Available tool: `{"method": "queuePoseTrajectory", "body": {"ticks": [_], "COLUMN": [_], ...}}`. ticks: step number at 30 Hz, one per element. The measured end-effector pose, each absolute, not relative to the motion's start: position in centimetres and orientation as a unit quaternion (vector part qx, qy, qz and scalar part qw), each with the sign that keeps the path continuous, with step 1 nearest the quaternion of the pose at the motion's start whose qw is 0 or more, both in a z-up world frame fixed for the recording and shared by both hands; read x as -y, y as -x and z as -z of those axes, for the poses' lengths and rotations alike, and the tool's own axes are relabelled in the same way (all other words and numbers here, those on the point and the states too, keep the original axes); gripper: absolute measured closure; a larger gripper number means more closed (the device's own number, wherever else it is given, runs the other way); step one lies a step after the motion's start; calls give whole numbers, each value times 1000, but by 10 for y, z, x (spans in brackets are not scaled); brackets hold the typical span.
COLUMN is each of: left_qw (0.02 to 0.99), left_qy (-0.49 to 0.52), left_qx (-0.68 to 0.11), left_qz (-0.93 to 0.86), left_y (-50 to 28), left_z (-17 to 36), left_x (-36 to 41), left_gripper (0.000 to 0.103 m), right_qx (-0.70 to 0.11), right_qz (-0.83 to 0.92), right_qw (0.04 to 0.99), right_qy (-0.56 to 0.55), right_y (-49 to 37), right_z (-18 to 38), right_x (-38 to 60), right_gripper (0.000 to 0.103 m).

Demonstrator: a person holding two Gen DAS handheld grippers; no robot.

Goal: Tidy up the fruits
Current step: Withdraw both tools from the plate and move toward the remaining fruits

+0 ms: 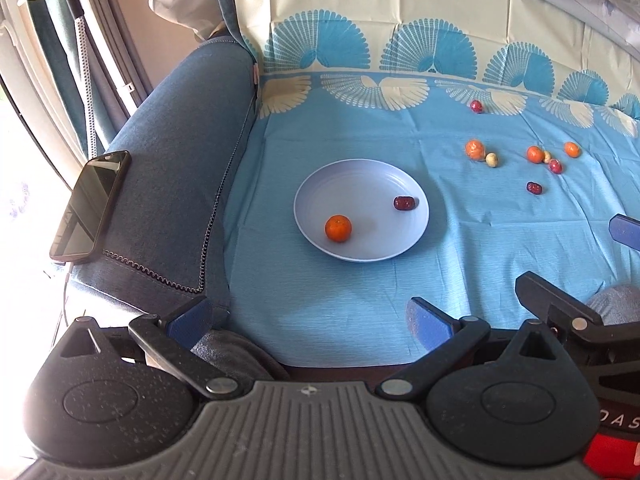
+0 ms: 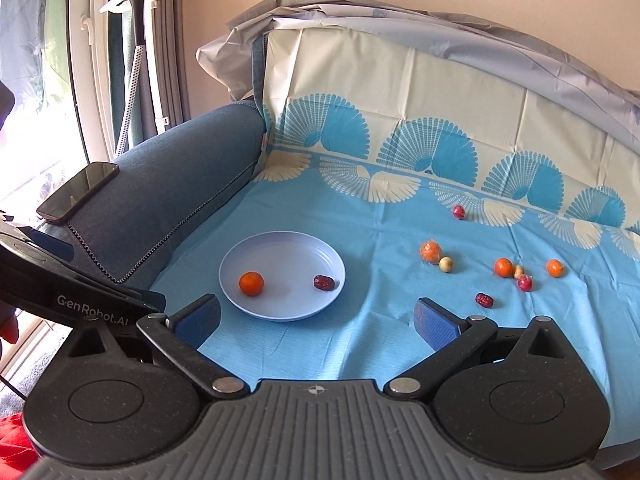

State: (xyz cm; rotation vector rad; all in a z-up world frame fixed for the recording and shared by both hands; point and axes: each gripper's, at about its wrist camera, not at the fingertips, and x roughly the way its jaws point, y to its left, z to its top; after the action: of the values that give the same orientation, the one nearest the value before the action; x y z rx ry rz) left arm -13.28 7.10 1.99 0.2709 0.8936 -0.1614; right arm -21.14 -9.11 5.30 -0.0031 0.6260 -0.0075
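Both grippers hang empty, jaws spread wide: left gripper (image 1: 308,316) low before the plate (image 1: 320,184), right gripper (image 2: 318,316) beside it. One tangerine (image 1: 338,228) and one red date (image 1: 403,203) lie on the plate; the loose fruit (image 2: 503,267) sits well apart to the right. Best take the nearest date (image 2: 484,300) first, squeezing softly. Nothing blocks the path; a phone (image 1: 90,206) rests on the sofa arm (image 1: 176,152).

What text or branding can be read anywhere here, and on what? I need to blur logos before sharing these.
"GenRobot.AI": white letters on the black body of the left gripper, seen from the right wrist view.
"DAS": partial white letters on the right gripper body at the frame edge in the left wrist view; the rest is cut off.
The phone screen is dark, nothing readable.
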Motion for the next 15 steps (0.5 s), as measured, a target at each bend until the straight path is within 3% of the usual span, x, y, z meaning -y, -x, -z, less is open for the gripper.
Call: {"method": "queuePoseTrajectory", "body": {"ticks": [15], "left_qw": [888], "left_qy": [-145], "left_qx": [-431], "left_qz": [75], "left_y": [130], "left_z": [-22], "left_x": [-65], "left_gripper": [0], "right_qx": [-311], "right_qz": [5], "right_qw": [950], "right_qy": [-12], "right_y": [209], "right_z": [-50], "right_x": [97], "right_gripper": [1]}}
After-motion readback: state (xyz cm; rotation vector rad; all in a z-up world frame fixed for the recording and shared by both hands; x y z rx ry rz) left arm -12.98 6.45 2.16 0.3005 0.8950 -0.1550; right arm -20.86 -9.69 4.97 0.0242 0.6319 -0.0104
